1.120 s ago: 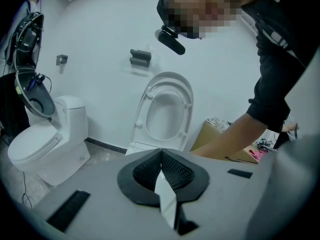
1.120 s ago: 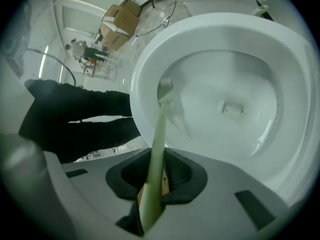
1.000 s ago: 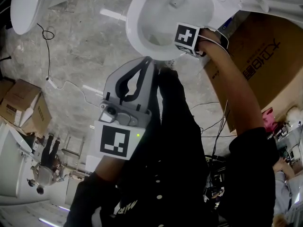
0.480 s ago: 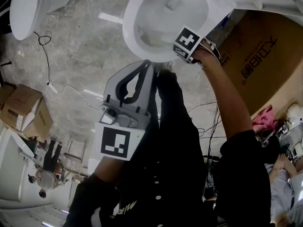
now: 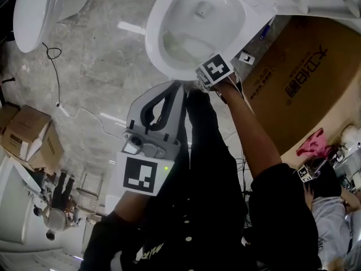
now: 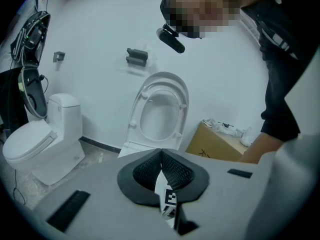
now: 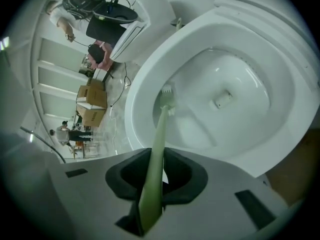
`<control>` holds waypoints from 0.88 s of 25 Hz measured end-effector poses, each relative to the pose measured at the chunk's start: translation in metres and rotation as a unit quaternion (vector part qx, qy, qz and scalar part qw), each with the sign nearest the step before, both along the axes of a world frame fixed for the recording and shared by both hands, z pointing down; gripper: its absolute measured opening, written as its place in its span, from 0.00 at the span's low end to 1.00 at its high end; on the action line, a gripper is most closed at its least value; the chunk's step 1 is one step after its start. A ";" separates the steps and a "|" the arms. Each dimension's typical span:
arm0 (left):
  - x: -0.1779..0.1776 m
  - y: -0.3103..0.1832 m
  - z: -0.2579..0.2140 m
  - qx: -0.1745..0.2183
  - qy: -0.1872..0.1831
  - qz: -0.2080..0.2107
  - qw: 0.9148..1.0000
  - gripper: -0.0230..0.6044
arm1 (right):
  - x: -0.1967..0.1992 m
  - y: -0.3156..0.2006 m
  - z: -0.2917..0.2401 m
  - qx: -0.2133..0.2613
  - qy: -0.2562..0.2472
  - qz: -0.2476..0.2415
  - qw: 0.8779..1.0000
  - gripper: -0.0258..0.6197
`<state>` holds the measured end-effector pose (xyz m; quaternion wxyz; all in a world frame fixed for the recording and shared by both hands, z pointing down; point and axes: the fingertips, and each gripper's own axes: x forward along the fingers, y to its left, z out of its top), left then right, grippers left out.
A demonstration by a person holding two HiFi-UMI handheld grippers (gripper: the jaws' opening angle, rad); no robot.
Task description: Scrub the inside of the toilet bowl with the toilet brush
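We've got the brush [image 7: 156, 144] pinched in the right gripper [image 7: 152, 173], both pads tight on its pale green handle. The handle runs up from the jaws into the bowl [image 7: 250, 79], and the small white bristle head sits by the inner wall on the side away from the drain hole. We can't say for sure that the bristles touch the porcelain. The lower end of the handle is cut off behind the gripper body.

In the head view the right gripper's marker cube [image 5: 214, 70] sits at the near rim of the bowl and covers the jaws. We can't really pick out the brush there.

The left gripper [image 6: 161, 158] has its pads pressed together with nothing between them. It's held low, off the bowl's near rim. Its view shows the raised seat [image 6: 161, 91] against the wall, with the bowl itself hidden behind the gripper body. A box [image 6: 220, 145] stands beside the toilet, partly cut off by our arm.
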<state>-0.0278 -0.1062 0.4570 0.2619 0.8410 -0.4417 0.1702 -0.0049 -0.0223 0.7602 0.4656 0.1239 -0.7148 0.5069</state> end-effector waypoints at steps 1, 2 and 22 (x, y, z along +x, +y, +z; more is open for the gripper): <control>0.000 0.000 0.000 0.001 -0.001 0.000 1.000 0.08 | -0.001 0.000 0.001 0.002 0.003 0.009 1.000 0.18; 0.000 0.000 -0.001 0.002 -0.001 0.000 1.000 0.08 | -0.002 -0.001 0.002 0.004 0.006 0.017 1.000 0.18; -0.004 0.007 0.003 -0.002 -0.004 0.005 1.000 0.08 | 0.030 -0.073 0.013 0.072 0.074 0.137 0.985 0.18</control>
